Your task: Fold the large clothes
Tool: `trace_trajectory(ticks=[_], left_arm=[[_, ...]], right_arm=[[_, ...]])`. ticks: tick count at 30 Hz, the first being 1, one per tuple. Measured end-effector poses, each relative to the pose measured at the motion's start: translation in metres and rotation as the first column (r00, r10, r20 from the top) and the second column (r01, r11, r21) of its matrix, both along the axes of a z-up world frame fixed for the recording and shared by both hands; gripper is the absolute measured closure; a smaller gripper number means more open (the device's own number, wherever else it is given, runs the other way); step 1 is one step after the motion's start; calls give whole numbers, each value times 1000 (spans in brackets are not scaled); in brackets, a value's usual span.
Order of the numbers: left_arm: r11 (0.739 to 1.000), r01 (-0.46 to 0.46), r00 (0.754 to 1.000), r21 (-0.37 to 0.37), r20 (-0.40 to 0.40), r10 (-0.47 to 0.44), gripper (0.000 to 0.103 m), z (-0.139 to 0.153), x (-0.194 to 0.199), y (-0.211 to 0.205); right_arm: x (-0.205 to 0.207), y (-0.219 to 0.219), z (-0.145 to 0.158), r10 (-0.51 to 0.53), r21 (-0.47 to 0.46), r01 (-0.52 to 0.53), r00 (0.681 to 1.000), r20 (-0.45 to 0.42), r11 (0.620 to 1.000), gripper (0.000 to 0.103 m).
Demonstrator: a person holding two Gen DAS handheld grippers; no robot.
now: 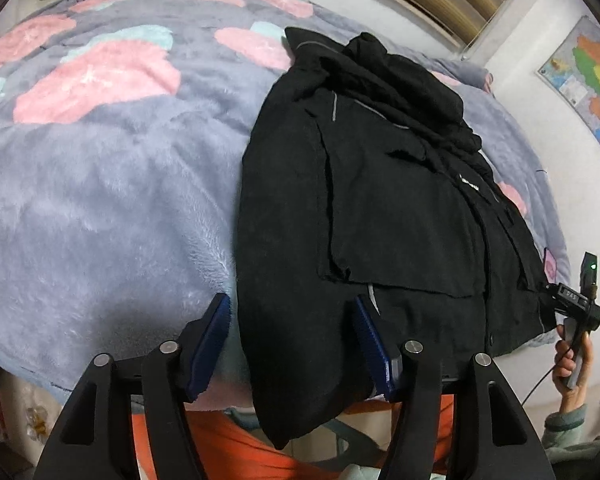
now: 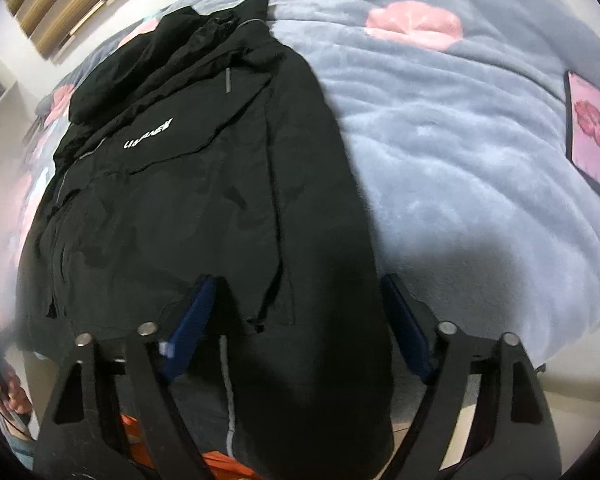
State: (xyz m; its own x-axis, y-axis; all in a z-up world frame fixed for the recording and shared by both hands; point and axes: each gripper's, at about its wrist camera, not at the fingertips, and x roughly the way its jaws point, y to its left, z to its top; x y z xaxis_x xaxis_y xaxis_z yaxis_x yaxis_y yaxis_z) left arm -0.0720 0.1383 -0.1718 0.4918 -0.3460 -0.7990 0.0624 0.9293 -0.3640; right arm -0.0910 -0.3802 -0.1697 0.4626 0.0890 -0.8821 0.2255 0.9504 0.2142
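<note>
Jacket (image 1: 400,216), black and large, lying lengthwise on the bed (image 1: 100,208), sleeves already laid in over the body, hood bunched at the far end, hem hanging over the near edge. Probably being readied for a lengthwise fold, hem toward hood. Resting on a plush grey blanket (image 2: 440,152) with pink blotches, soft enough to let cloth drag rather than slide. Pink-cased phone (image 2: 592,132) lying well apart on the right side. Left tool (image 1: 292,340) straddling the jacket's left hem corner, jaws partly apart, cloth between the pads (image 1: 370,336) but not being pinched yet. Right tool (image 2: 296,320) doing likewise at the right hem corner, jaws fairly wide, not gripping. Both angling steeply down, seemingly so as to take both corners together and keep the hem straight when lifting.
</note>
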Motion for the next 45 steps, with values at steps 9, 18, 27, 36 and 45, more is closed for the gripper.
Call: trace_trajectory(ticks=[9, 18, 27, 36, 45], left_arm=[[999, 19, 1000, 33, -5, -19, 57, 4, -7, 3], [996, 55, 998, 64, 15, -56, 66, -1, -12, -14], [997, 24, 973, -75, 233, -6, 94, 80, 0, 0], [981, -61, 923, -183, 364, 126, 93, 124, 118, 0], [980, -196, 953, 29, 243, 183, 89, 61, 258, -40]], right_arm=[[-8, 12, 1, 60, -44, -60, 998, -14, 997, 42], [-24, 26, -1, 129, -82, -134, 990, -58, 988, 37], [-18, 21, 75, 136, -75, -128, 983, 124, 989, 97], [88, 17, 129, 105, -91, -84, 961, 255, 992, 96], [220, 9, 68, -1, -116, 12, 996, 93, 993, 94]])
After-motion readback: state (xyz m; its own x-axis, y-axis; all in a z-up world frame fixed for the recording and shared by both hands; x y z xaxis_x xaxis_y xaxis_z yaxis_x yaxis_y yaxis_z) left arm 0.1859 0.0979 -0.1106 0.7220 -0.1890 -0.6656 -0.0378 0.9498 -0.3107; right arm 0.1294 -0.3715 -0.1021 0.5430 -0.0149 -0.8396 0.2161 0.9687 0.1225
